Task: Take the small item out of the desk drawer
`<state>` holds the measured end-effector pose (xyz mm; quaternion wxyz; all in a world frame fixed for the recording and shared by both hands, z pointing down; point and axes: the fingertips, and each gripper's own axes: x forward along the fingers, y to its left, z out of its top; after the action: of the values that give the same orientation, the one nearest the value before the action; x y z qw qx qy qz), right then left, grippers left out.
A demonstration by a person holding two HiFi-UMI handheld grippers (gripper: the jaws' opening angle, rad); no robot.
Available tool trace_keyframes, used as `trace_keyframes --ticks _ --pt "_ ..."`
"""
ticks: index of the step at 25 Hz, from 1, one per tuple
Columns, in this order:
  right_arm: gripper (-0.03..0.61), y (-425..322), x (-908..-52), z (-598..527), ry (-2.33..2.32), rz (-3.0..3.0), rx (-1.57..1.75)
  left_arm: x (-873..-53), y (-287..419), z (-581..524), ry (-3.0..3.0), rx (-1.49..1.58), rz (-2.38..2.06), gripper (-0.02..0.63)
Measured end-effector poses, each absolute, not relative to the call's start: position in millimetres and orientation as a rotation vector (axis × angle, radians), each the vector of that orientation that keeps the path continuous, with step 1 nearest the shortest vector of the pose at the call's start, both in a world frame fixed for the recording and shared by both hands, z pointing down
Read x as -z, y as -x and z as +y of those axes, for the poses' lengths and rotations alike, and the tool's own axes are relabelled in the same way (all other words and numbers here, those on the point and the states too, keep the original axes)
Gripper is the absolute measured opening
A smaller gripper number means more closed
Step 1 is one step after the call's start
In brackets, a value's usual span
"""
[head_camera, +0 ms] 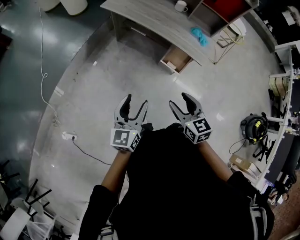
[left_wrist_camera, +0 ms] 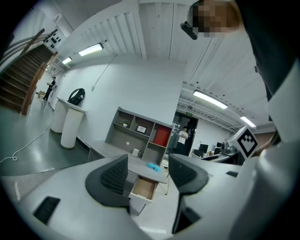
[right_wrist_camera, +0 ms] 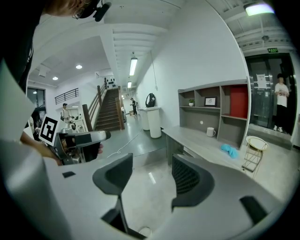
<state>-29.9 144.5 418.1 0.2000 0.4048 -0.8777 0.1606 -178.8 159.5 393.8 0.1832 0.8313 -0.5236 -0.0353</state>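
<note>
Black-sleeved arms (head_camera: 115, 171) hold both tongs side by side over the pale floor (head_camera: 93, 103), well short of the desk (head_camera: 150, 21); the left gripper (head_camera: 136, 100) and the right gripper (head_camera: 177, 99) each have their jaws spread wide and empty. Far ahead, under the grey desktop, the drawer (head_camera: 176, 59) stands pulled open, though the small item inside it is too small to make out. On the desk, a blue cloth (head_camera: 200, 36) lies right of a white mug (head_camera: 180, 6).
</note>
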Motion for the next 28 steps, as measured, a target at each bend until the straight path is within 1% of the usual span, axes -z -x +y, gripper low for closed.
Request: trace_keyframes --ticks 7,14,18,22,28 --pt "0.247 29.4 -423.4 133.8 -1.129 -2.439 -0.489 -393.1 191.0 153.8 -2.314 0.101 -1.531 0.249" --pt "0.250 59.7 -443.0 123.2 -1.028 -2.479 -0.539 -392.7 207.5 147.3 -2.268 0.102 -1.601 0.249" --pt "0.252 73.6 -442.0 98.0 -0.989 -2.524 -0.530 -393.3 211.3 135.5 -2.257 0.072 -1.622 0.249" --pt "0.252 68.9 -440.7 60.7 -1.014 -2.546 -0.538 -394.9 208.3 105.3 -2.247 0.060 -1.637 0.249" --pt "0.252 41.8 -448.9 -2.8 -1.075 -2.526 -0.584 -390.4 190.6 29.8 -2.282 0.032 -1.607 0.249"
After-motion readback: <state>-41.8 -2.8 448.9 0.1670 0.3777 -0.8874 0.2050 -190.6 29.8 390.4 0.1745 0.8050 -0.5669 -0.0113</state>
